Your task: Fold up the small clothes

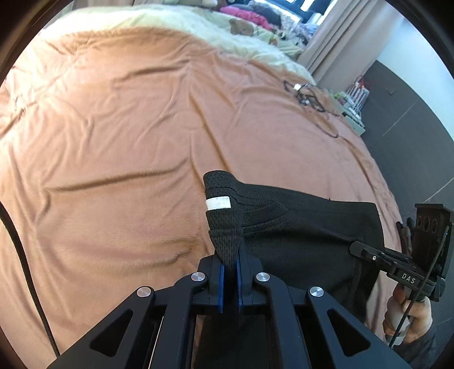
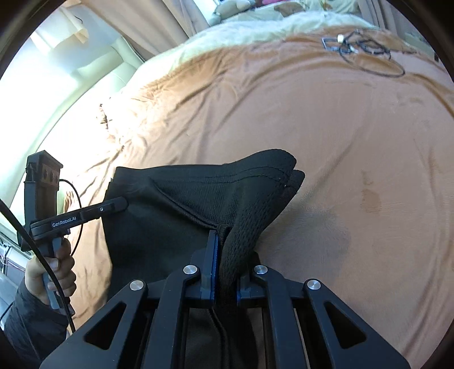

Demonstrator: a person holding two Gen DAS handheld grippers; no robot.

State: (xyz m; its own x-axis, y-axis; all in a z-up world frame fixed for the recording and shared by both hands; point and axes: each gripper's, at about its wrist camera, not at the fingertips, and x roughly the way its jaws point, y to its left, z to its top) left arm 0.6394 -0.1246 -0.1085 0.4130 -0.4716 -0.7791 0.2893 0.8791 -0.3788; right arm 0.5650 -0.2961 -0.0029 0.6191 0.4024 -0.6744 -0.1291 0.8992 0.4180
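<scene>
A small black mesh garment [image 1: 298,224] with a white tag [image 1: 218,203] hangs stretched between my two grippers above the orange bedspread [image 1: 113,142]. My left gripper [image 1: 230,264] is shut on its waistband corner. My right gripper [image 2: 224,255] is shut on the other waistband corner of the garment [image 2: 181,204]. The right gripper also shows in the left wrist view [image 1: 354,246], at the garment's right edge. The left gripper shows in the right wrist view [image 2: 123,202], at the garment's left edge. The lower part of the garment hangs down behind the fingers, hidden.
Tangled black cables and a small white item [image 1: 309,96] lie on the bedspread [image 2: 312,127] at the far right. A cream fluffy blanket [image 1: 170,20] and piled clothes [image 1: 249,14] lie at the head. Dark floor [image 1: 411,136] runs along the bed's right edge.
</scene>
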